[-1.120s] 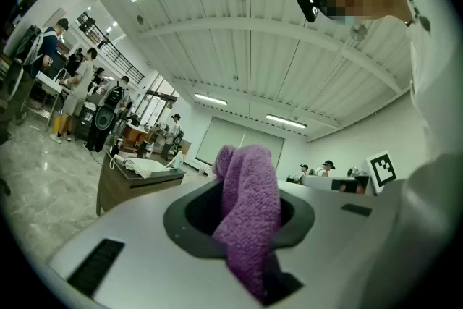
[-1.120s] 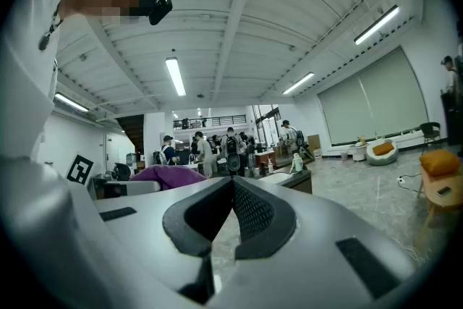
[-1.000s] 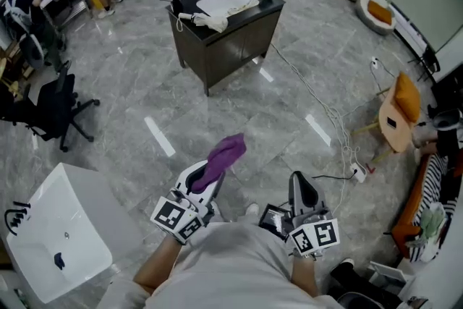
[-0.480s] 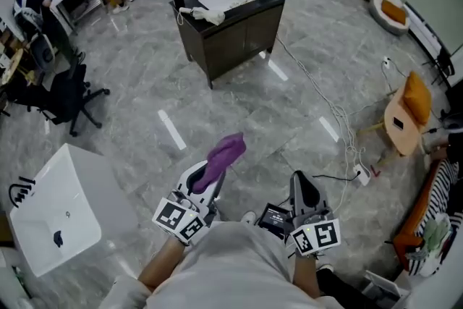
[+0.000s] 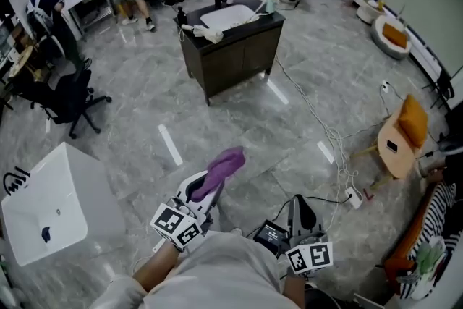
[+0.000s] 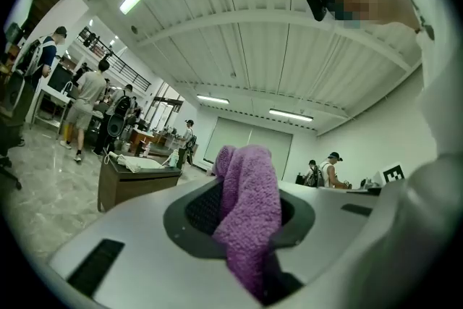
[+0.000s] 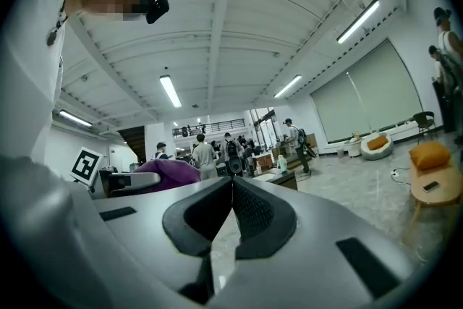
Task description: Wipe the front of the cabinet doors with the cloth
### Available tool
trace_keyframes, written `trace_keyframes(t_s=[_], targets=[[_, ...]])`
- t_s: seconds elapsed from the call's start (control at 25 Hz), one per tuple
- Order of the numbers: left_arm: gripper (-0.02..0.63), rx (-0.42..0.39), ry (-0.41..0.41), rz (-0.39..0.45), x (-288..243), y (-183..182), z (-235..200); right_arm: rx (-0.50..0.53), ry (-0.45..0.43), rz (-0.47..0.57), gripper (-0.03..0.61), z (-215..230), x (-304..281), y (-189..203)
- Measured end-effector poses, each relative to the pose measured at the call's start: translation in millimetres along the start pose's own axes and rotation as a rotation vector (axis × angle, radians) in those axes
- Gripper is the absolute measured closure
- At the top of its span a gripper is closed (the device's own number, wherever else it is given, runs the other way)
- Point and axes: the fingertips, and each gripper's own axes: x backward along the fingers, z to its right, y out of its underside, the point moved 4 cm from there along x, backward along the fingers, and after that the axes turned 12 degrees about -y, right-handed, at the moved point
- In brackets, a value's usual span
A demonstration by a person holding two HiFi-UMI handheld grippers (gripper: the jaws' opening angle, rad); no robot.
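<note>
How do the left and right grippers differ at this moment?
The left gripper is shut on the purple cloth; the right gripper has its jaws together on nothing. In the head view, the left gripper is held a little farther forward than the right gripper. Both are well short of the cabinet across the floor.

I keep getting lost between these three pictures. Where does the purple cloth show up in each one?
Head view: the purple cloth is at lower centre, pinched by the left gripper.
Left gripper view: the cloth fills the middle, between the fingers.
Right gripper view: the cloth is left of centre, farther off.
Shared landmark: the dark sink cabinet, in all three.
</note>
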Motion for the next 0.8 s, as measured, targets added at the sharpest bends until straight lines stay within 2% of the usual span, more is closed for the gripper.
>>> trace_keyframes(t_s=[0.2, 0.36, 0.48, 0.6, 0.8], targets=[[0.526, 0.002, 0.011, 0.022, -43.4, -6.8, -9.9, -0.031, 0.027, 0.018, 0.554, 33.5, -22.7, 0.5], [0.526, 0.039, 0.009, -0.003, -95.4, -2.3, -41.3, -0.047, 0.052, 0.010, 0.554, 64.6, -68.1, -2.3], [0.526, 0.067, 0.019, -0.015, -141.8, -7.1, -68.6, -0.026, 0.040, -0.024, 0.554, 81.5, -114.3, -9.4], [0.526, 0.085, 0.050, -0.001, -189.8, -17.7, -89.7, 0.024, 0.030, -0.051, 0.552, 100.7, -162.0, -22.1], [0.526, 0.069, 0.133, 0.027, -257.2, -44.2, -118.2, 0.059, 0.074, -0.009, 0.552, 131.8, -225.0, -42.8]])
